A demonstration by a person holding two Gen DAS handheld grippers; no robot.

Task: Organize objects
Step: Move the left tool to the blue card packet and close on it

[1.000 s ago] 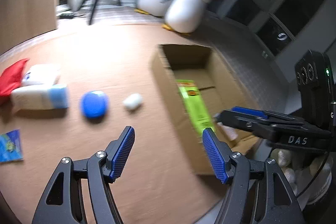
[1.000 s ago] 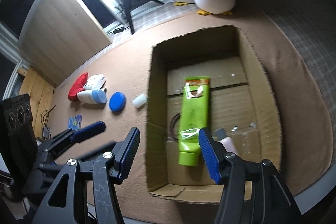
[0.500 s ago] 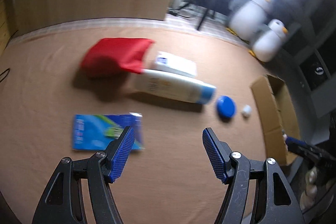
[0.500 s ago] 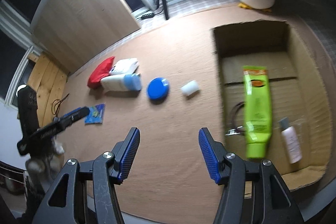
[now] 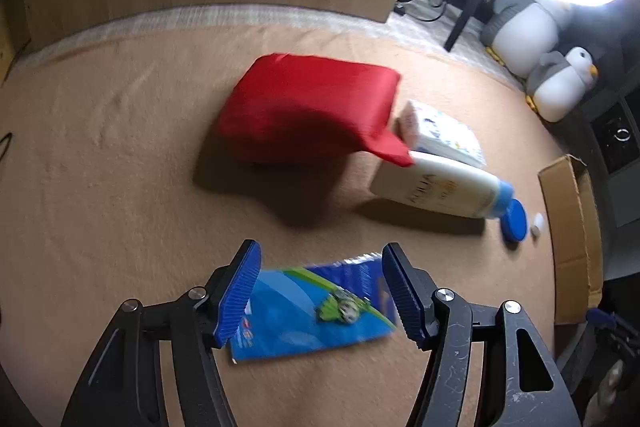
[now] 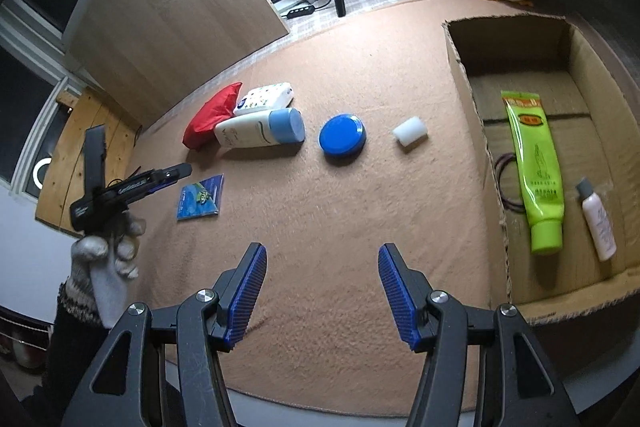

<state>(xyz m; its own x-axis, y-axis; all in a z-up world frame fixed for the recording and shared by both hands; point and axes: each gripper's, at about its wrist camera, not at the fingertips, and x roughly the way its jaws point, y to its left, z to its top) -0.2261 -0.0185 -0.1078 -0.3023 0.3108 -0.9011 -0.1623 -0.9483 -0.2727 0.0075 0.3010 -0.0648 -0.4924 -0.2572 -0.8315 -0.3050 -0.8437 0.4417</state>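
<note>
Left gripper point(image 5: 320, 291) hovers over the blue sachet point(image 5: 312, 311), which lies flat on the tan cloth point(image 5: 120, 187), near the red pouch point(image 5: 308, 107). Jaws are closing with the sachet below and between them; pads not yet pressing it. Right gripper point(image 6: 320, 291) hangs with its jaws parted and nothing between them, above bare cloth between the loose items and the cardboard box point(image 6: 464, 75).

Judgement: step in hand is pick-up of the sachet for the box. It is thin and flat, so tips should go right down to the cloth, straddle the short sides, and pinch an edge. Blur suggests settling before closing.
</note>
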